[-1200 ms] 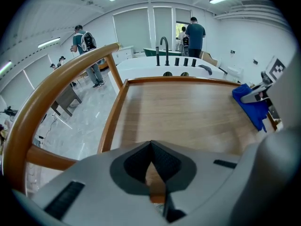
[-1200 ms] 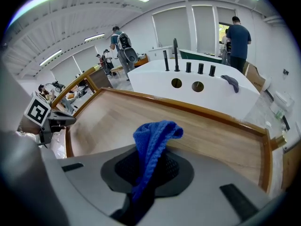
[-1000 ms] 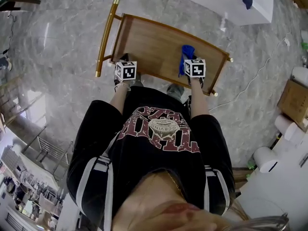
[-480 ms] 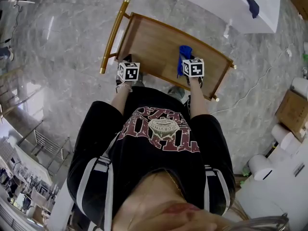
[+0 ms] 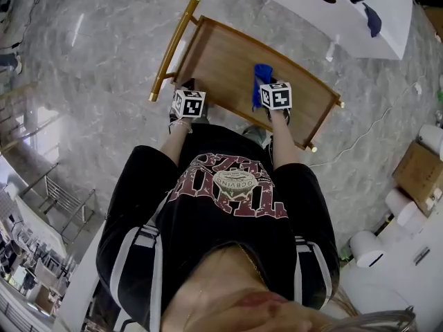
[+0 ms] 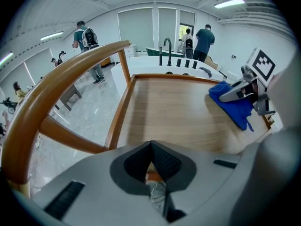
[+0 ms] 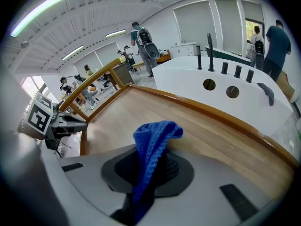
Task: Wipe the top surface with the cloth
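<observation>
A wooden cart's top surface [image 5: 221, 61] lies in front of me. My right gripper [image 5: 265, 92] is shut on a blue cloth [image 5: 261, 80] that rests on the right half of the top. In the right gripper view the cloth [image 7: 153, 140] stands up from between the jaws of the right gripper [image 7: 148, 166]. At the near left rim my left gripper [image 5: 187, 94] is shut; in its own view the left gripper [image 6: 151, 161] has a strip of the wooden rim pinched between its jaws. From there the cloth [image 6: 235, 105] shows at the right.
The cart's curved handle [image 5: 173, 47] runs along its left end. A white counter [image 5: 325, 12] with holes and a dark cloth [image 5: 372, 21] stands just beyond the cart. At the right of the marble floor are a cardboard box [image 5: 421, 164] and a cable [image 5: 367, 126]. Several people stand far off.
The right gripper has slid the cloth a little to the left across the top. The left gripper stays on the near left rim.
</observation>
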Demonstrator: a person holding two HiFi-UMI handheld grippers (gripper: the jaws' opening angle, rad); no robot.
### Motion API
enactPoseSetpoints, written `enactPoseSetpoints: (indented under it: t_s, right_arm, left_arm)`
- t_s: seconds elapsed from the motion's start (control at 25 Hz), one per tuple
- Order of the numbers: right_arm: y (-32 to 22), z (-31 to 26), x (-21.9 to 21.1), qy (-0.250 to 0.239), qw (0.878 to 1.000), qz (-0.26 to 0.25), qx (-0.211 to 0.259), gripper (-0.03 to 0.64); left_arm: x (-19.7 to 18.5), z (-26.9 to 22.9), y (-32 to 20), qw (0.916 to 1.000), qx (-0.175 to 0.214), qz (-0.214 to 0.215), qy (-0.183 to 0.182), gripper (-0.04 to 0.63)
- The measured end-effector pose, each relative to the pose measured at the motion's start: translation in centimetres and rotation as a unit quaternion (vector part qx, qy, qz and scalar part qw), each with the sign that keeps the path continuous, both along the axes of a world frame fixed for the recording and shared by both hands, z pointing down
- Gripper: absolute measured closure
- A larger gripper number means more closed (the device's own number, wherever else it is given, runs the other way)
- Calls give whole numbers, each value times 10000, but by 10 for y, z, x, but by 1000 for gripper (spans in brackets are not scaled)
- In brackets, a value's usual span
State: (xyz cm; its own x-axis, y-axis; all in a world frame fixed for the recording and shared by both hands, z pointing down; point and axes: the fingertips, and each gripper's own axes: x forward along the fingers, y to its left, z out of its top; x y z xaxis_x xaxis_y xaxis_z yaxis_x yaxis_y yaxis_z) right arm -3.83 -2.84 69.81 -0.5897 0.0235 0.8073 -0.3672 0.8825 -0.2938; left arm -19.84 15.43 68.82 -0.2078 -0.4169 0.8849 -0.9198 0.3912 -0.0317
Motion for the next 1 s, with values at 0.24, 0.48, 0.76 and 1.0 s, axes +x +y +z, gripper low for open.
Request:
enactPoseSetpoints:
  t_s: [0.24,0.48,0.76,1.0]
  right_arm:
    - [11,0,-22,-59,9995,-294,-29,561]
    - [22,0,-46,-85,9979,-640,-41,561]
    - [36,1,-75,-82,9945,-1039,-51,561]
    - [51,2,-104,-117,9900,-1406,-53,561]
  left_arm:
    - [0,-2,5,10000,12,43,-31,548]
    - [2,-2,5,10000,56,2,56,548]
    - [5,-3,5,9997,160,-9,189,548]
    - [5,-3,7,9994,258,-65,239,548]
